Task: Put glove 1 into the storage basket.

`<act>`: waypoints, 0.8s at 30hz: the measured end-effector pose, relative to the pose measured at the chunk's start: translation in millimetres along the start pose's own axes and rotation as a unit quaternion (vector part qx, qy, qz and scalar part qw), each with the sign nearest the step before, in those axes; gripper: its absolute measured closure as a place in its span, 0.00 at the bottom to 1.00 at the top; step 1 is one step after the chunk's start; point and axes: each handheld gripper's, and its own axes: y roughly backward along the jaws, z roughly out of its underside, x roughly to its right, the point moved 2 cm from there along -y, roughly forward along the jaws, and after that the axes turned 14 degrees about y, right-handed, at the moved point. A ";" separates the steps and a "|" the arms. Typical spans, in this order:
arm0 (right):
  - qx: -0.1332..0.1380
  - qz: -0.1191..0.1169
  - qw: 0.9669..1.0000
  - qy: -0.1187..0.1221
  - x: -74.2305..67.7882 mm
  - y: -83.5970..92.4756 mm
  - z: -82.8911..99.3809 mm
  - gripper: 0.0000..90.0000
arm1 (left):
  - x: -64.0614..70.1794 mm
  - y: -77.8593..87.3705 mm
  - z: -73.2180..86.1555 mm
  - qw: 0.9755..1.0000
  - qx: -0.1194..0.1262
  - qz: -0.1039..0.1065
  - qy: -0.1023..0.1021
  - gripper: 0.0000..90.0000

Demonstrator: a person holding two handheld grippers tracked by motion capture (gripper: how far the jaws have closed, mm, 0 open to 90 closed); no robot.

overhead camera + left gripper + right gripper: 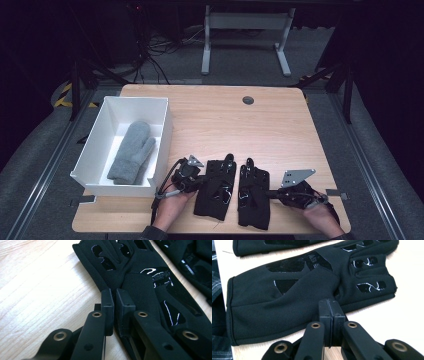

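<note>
Two black gloves with glossy patches lie flat, side by side, near the table's front edge. My left gripper [202, 176] is at the outer edge of the left glove [215, 190]. In the left gripper view my left gripper [115, 293] has its jaws closed to a thin slit, and the hem of the left glove [150, 277] runs into it. My right gripper [272, 192] points at the right glove [253, 196] from the right. In the right gripper view my right gripper [329, 302] is shut, pads together, with its tips at the thumb-side edge of the right glove [287, 297].
A white box [90, 150] stands at the table's left side with a grey mitten [132, 152] lying inside. A round cable grommet [248, 100] sits near the far edge. A person's hands come in at the bottom. Desk legs and cables lie beyond the table.
</note>
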 end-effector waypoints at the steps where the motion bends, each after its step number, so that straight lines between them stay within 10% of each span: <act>1: 0.001 0.000 1.000 0.001 0.0 -1.3 -1.6 1.00 | -0.1 0.1 -0.1 1.000 0.000 0.000 0.000 0.95; 9: 0.003 -0.007 1.000 0.008 -1.5 -8.1 -8.5 1.00 | -0.1 4.6 -4.1 0.999 0.018 0.028 0.015 0.96; 24: 0.008 -0.019 1.000 0.014 -3.6 -16.9 -16.6 1.00 | 6.9 26.8 -23.7 0.990 0.064 0.124 0.032 0.96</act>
